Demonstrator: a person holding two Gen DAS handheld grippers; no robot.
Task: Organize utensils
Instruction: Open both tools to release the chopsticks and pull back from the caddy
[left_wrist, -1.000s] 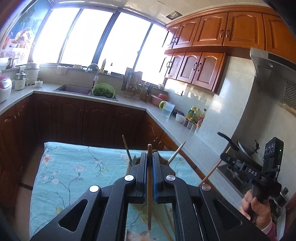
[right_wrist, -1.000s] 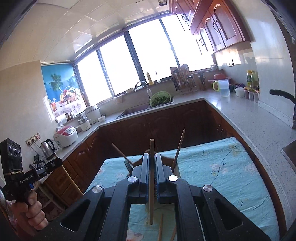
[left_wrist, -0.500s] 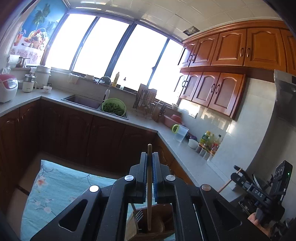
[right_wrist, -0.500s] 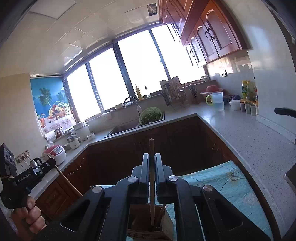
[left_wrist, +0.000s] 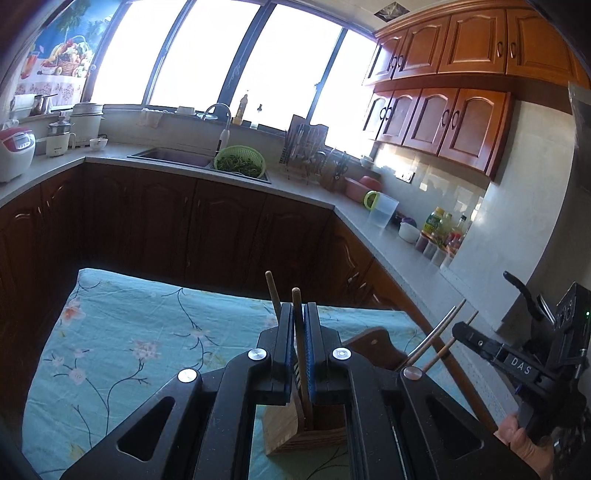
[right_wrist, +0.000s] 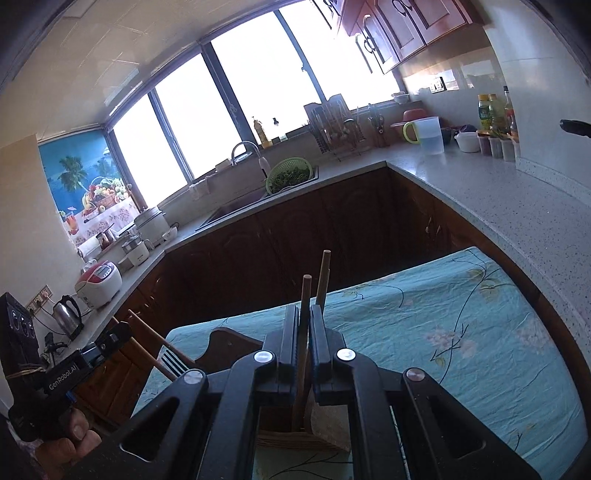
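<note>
My left gripper (left_wrist: 298, 314) is shut on a wooden chopstick (left_wrist: 297, 302) that stands nearly upright. Its lower end reaches into the wooden utensil holder (left_wrist: 306, 432) right below the jaws. Another wooden stick (left_wrist: 272, 291) rises from the holder behind my fingers. My right gripper (right_wrist: 303, 314) is shut on a second wooden chopstick (right_wrist: 305, 291), and its lower end dips into the same holder (right_wrist: 295, 437). A further stick (right_wrist: 324, 273) stands just beyond. Each gripper shows in the other's view: the right gripper (left_wrist: 458, 328) at right, the left gripper (right_wrist: 122, 328) at left. A fork (right_wrist: 173, 360) leans in the holder.
The holder stands on a table with a teal floral cloth (left_wrist: 129, 332). Dark cabinets and a grey counter (right_wrist: 480, 192) wrap around behind it, with a sink and a green colander (left_wrist: 240, 162), a jug (right_wrist: 428, 134), bottles (left_wrist: 439, 225), a rice cooker (right_wrist: 98, 282) and a kettle (right_wrist: 68, 314).
Both grippers have moved forward over the holder and sunk toward it, each still shut on its chopstick. The chopsticks' lower ends now reach into the holder.
</note>
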